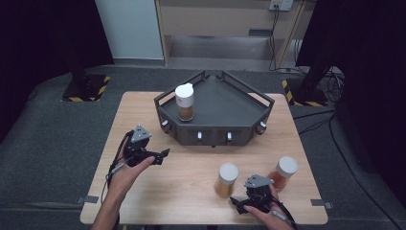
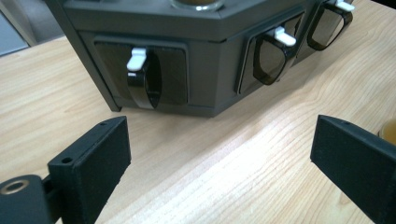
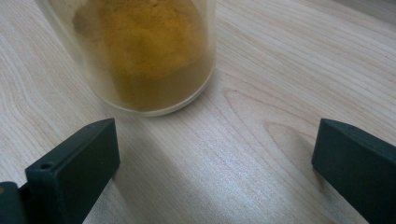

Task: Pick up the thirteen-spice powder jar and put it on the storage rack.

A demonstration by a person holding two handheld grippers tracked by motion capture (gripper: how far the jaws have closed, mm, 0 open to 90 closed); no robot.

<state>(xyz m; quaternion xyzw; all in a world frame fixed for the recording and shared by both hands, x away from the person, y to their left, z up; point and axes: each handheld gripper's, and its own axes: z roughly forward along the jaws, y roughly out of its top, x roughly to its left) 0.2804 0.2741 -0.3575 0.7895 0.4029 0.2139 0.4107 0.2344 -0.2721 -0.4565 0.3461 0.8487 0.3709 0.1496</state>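
Note:
My left gripper [image 1: 162, 157] hovers over the left part of the wooden table [image 1: 191, 201], open with nothing between its jaws [image 2: 219, 158]. It faces the front wall of a dark grey angular tray [image 1: 215, 132], which carries black handles with white tips [image 2: 140, 77]. A white-lidded jar of brown powder [image 1: 184, 102] stands inside the tray at its left. My right gripper [image 1: 238, 204] sits near the front edge, open [image 3: 215, 163]. A jar of yellow powder [image 1: 226, 179] [image 3: 140, 51] stands just beyond its jaws, untouched.
A white-lidded jar of orange-red powder [image 1: 283, 173] stands on the table right of my right hand. The tray [image 2: 196, 28] takes up the back middle of the table. Dark carpet surrounds the table, with stands behind it.

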